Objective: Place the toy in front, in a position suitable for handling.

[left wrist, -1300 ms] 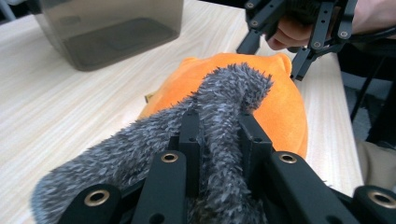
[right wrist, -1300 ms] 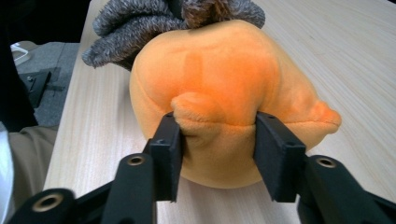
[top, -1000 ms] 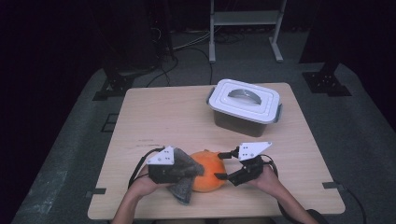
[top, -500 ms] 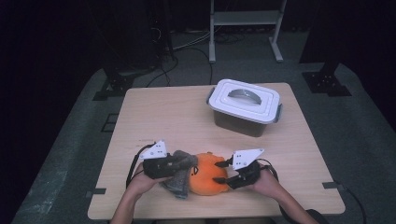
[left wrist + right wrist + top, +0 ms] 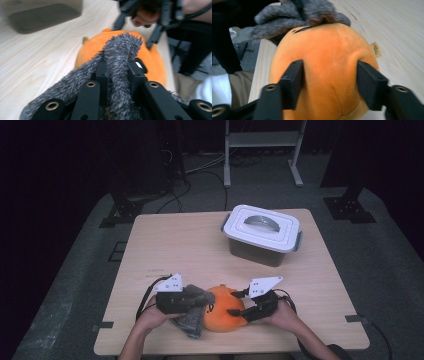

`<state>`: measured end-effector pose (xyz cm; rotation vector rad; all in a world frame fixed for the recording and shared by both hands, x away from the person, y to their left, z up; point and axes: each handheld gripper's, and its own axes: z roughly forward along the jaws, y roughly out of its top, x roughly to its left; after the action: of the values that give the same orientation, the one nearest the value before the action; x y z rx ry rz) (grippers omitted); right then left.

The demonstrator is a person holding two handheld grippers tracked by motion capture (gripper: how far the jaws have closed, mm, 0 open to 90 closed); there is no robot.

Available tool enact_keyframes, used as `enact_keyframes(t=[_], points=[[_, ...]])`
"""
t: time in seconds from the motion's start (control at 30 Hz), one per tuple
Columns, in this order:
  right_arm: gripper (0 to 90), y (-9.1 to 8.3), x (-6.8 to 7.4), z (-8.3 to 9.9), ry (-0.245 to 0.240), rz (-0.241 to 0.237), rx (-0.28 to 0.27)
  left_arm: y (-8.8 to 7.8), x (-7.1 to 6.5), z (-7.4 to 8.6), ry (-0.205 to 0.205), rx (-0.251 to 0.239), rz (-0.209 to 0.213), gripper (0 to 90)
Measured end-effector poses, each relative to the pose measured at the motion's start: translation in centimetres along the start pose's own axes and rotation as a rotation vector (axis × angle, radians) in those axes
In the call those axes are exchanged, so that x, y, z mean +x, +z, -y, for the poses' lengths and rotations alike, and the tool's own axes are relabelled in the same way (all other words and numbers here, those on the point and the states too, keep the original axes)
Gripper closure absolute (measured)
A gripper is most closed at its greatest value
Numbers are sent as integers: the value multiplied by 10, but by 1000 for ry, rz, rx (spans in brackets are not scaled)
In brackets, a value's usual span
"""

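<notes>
The orange plush toy (image 5: pixel 225 309) lies on the table (image 5: pixel 200 250) at the 6 o'clock edge, directly in front of the person. A grey furry part (image 5: pixel 192 312), apparently a cover or limb of the toy, drapes over its 9 o'clock side.

The left hand-held gripper (image 5: pixel 197 301) is clamped shut on a fold of the grey fur (image 5: pixel 120 62); in the left gripper view the pile bulges up between the two black jaws. The right hand-held gripper (image 5: pixel 237 305) squeezes the orange body (image 5: pixel 327 67) from the 3 o'clock side. Its jaws have just been closing onto the toy, and both pads dent the fabric. A white-lidded storage box (image 5: pixel 262 232) stands closed at 1 o'clock, well apart from the work.

Hazards from this position:

1. Slip at the right grip. The body is round and soft, so it may squirt out from between the pads under pull.
2. Tear or stretch. Opposed pulls load the seam where fur meets body; the seam itself is hidden, so its strength cannot be judged.
3. Fall. The toy sits near the table edge, and a sudden release could send it off the table toward the person.
</notes>
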<state>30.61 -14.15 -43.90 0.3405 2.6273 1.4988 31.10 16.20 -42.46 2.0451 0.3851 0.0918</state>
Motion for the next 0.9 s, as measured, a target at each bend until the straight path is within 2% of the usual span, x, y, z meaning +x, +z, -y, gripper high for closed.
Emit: enact_keyframes(t=[0.1, 0.2, 0.27, 0.33, 0.4, 0.47, 0.53, 0.63, 0.73, 0.8, 0.83, 0.9], points=[[523, -1, 5, -3, -16, 12, 0, 2, 1, -1, -12, -4, -43, 754], [564, -2, 6, -5, -18, 41, -5, -3, 6, -2, -43, -50, -60, 759], [598, -4, 6, -8, -24, 62, -25, -6, 7, -6, -58, -101, -45, 760], [612, -3, 8, -10, -43, 81, -28, -6, 2, -13, -49, -141, -1, 760], [626, -1, 10, -13, -59, 96, -24, -2, -3, -17, -20, -109, 10, 759], [625, -1, 10, -13, -68, 100, -15, 5, -6, -15, 11, -34, 11, 758], [558, -2, 7, -12, -32, 39, -4, 10, -7, -10, 3, -14, 50, 760], [412, -7, -2, -10, 8, -30, -38, 11, -9, -9, 19, 20, 63, 764], [295, -6, -8, -11, 2, -44, -41, 13, -11, -8, 26, 37, 102, 765], [275, -2, -7, -10, -11, -43, -29, 14, -11, -8, 23, 38, 121, 765], [284, 0, -6, -9, -18, -37, -25, 14, -10, -7, 18, 35, 117, 765], [358, 3, -4, -7, -8, -24, -7, 12, -8, -7, 16, 33, 109, 765]])
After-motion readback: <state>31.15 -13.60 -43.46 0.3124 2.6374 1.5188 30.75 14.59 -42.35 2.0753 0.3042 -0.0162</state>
